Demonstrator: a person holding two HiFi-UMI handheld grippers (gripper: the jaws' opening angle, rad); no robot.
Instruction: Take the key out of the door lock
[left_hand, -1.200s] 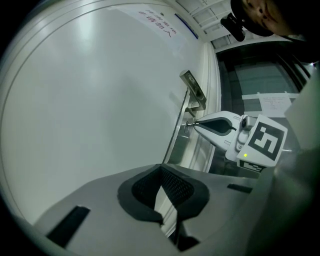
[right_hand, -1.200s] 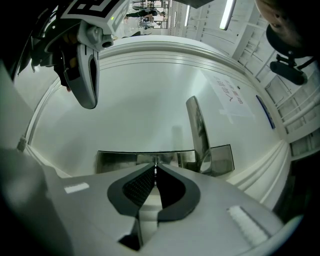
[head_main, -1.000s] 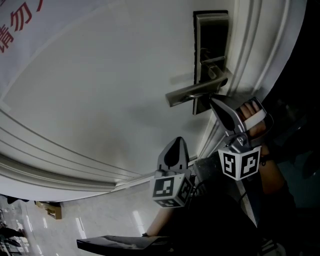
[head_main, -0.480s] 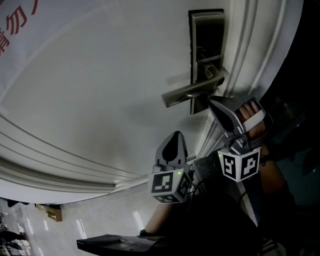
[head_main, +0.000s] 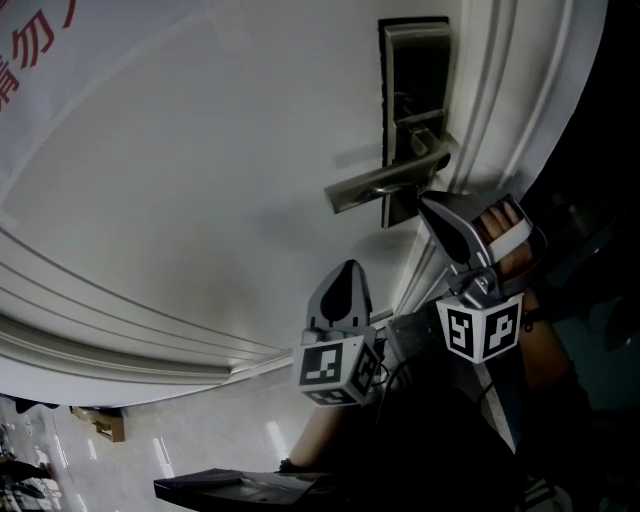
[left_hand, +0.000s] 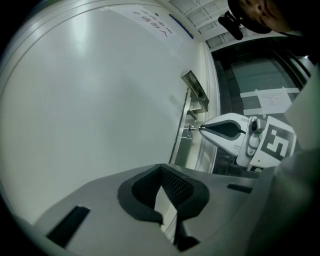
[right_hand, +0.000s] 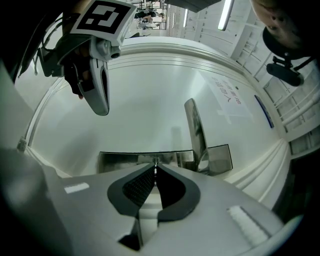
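The key (left_hand: 191, 129) sits in the lock plate (head_main: 414, 70) just under the door handle (head_main: 385, 182), right at the tip of the right tool (head_main: 424, 200), whose jaws are pinched shut on it. The left tool (head_main: 347, 270), closed and empty, hangs well apart from the key. Since a second ago the right tool hasn't budged and the left has barely drifted.

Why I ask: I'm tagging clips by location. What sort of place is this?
Likely indoors in a building, perhaps a hallway or lobby. Signs: a white panelled door with a metal lever handle and lock plate, and a glossy floor below.
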